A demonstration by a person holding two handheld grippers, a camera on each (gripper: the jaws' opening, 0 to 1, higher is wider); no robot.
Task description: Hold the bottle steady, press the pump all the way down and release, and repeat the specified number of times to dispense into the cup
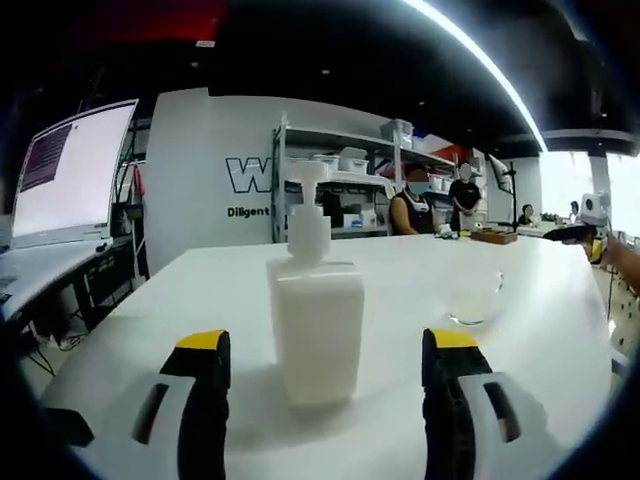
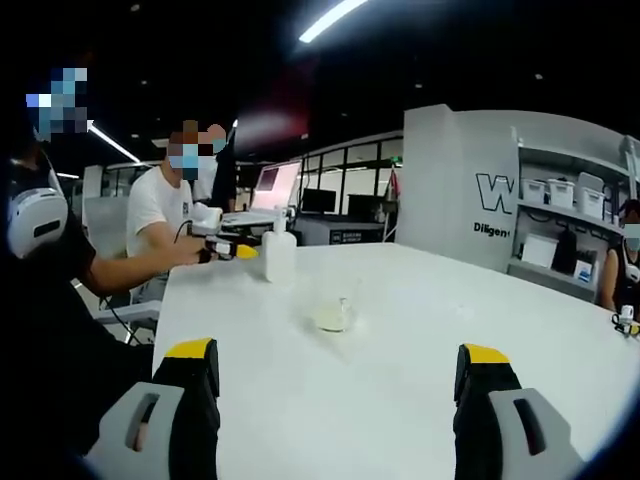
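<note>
Nearest the lens in the left gripper view: yellow-tipped black jaws of the left gripper [image 1: 327, 360], spread wide and empty, with the white square plastic pump bottle [image 1: 316, 325] standing upright between them but touching neither. Set on the white tabletop [image 1: 200, 300], pump head [image 1: 309, 180] up, apparently unpressed. Off to its right and a little farther back, a small clear glass cup [image 1: 476, 297] with a pale pool at the bottom — well apart from the bottle, so probably not yet under the nozzle. In the right gripper view, jaws of the right gripper [image 2: 335, 385] likewise held apart with nothing between, low over the table; cup [image 2: 334, 315] ahead, bottle [image 2: 279, 253] beyond it beside the other gripper's yellow tip [image 2: 243, 252]. Step in hand, by judgement: securing the bottle. Best done by closing squarely on the flat sides low on the body, firmly but without tipping it — then checking spout against cup before bringing the right gripper over the pump for a straight, full press.
</note>
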